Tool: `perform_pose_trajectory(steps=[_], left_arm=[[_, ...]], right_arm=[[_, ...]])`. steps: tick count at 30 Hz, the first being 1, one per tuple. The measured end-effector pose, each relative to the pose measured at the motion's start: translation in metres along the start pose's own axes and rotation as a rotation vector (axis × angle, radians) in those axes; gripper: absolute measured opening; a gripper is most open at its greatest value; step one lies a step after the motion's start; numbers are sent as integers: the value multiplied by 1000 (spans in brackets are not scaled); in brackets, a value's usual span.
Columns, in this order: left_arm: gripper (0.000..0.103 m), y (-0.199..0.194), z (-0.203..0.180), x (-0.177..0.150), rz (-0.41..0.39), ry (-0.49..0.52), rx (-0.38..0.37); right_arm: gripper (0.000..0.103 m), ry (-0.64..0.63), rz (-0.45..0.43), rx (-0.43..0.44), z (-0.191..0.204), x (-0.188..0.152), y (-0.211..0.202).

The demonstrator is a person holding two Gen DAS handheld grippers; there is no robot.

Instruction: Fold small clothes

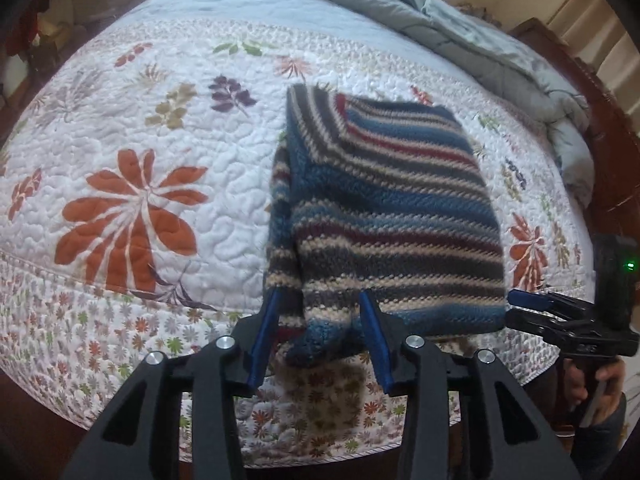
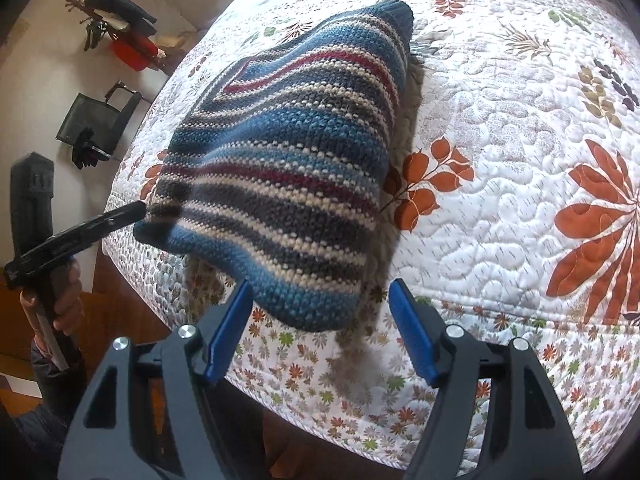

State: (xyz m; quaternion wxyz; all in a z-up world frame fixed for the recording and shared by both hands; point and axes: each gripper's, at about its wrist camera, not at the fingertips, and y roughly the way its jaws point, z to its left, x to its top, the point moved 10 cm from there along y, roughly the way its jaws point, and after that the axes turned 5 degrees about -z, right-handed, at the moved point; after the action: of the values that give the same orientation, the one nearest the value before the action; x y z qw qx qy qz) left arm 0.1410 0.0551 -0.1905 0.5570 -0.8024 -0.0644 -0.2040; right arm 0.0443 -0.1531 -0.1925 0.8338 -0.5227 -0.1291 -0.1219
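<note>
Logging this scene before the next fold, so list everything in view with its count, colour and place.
striped knit garment: one, blue, grey, cream and red stripes, lying on the quilt near the bed's front edge.
quilt: one, white with orange and purple leaf prints, covering the bed.
grey blanket: one, pale grey-blue, bunched at the far side of the bed.
black bag: one, black, against the wall beyond the bed.
red and black items: colour as named, on the wall above the bag; count and kind unclear.
left claw: one, black with blue pads, astride the garment's near corner.
right claw: one, black with blue pads, open around the garment's other near corner.
</note>
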Motion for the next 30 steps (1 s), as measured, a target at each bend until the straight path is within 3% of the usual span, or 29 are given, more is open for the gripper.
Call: perform_pose_trajectory(steps=[2, 4, 7, 11, 17, 19, 25, 30], left_arm=[[40, 6, -4, -4, 14, -3, -23], [20, 12, -4, -7, 29, 2, -17], [16, 15, 6, -9, 43, -68, -36], [15, 3, 28, -3, -1, -90, -9], [15, 44, 47, -20, 71, -58, 96], [15, 49, 49, -19, 62, -67, 112], [23, 17, 41, -8, 7, -88, 85], [27, -14, 34, 7, -100, -50, 146]], right_arm=[[70, 2, 0, 0, 0, -2, 0], [70, 10, 3, -1, 1, -4, 2], [70, 19, 8, -5, -1, -6, 3], [70, 24, 2, -3, -1, -7, 2], [70, 30, 5, -15, -1, -6, 6], [70, 27, 12, -17, 0, -7, 9], [73, 46, 18, -4, -5, -6, 9], [74, 55, 44, 29, -7, -8, 17]])
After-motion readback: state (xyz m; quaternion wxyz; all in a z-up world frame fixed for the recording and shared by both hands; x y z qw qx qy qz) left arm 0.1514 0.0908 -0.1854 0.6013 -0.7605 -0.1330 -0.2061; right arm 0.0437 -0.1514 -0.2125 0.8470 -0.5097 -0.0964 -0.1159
